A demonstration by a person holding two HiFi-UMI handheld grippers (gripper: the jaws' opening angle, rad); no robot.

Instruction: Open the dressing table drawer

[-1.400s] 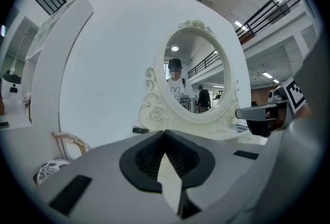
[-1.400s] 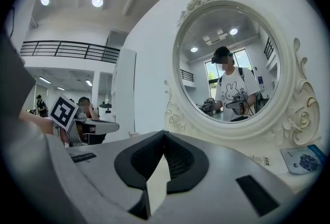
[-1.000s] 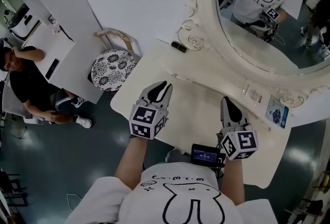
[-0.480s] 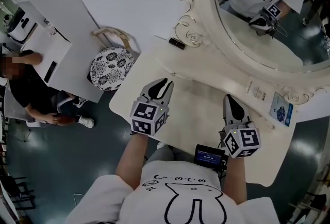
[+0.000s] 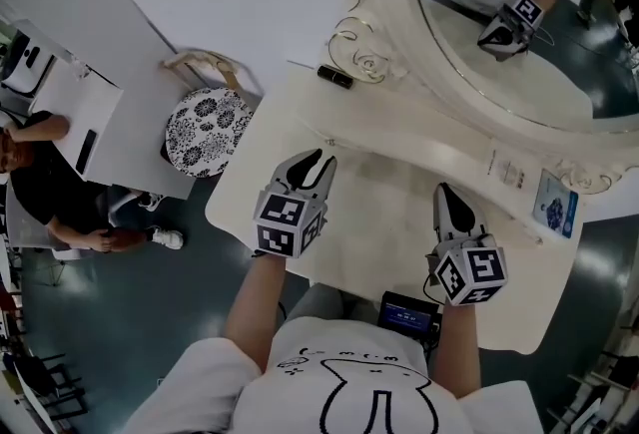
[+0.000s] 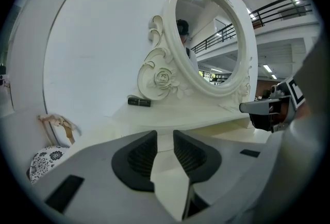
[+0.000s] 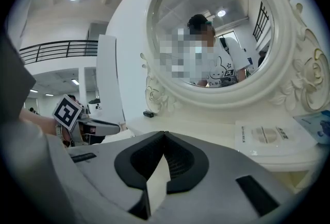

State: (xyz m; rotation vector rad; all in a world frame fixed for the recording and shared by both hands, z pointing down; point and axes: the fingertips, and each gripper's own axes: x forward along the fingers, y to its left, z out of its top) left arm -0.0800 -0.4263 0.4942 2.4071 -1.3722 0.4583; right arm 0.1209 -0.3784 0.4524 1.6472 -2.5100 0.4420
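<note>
The cream dressing table (image 5: 384, 222) fills the middle of the head view, and its drawer is hidden below the top's near edge in every view. My left gripper (image 5: 311, 165) hovers over the left part of the top. Its jaws are opening, a clear gap shows between the pads (image 6: 138, 156), and nothing is in it. My right gripper (image 5: 445, 194) hangs over the right part, shut, its tips touching (image 7: 164, 135) on nothing. Both point toward the oval mirror (image 5: 519, 53). Each gripper shows in the other's view: the right gripper (image 6: 268, 112), the left gripper (image 7: 98, 126).
A black tube (image 5: 334, 76) lies at the back left of the top by the mirror's carved scroll. A leaflet (image 5: 506, 170) and a blue card (image 5: 556, 205) lie under the mirror's rim. A floral stool (image 5: 203, 131) stands left of the table. A person sits at the far left.
Both grippers have sunk toward the table top, and the left jaws have spread wider. The right jaws stay together.
</note>
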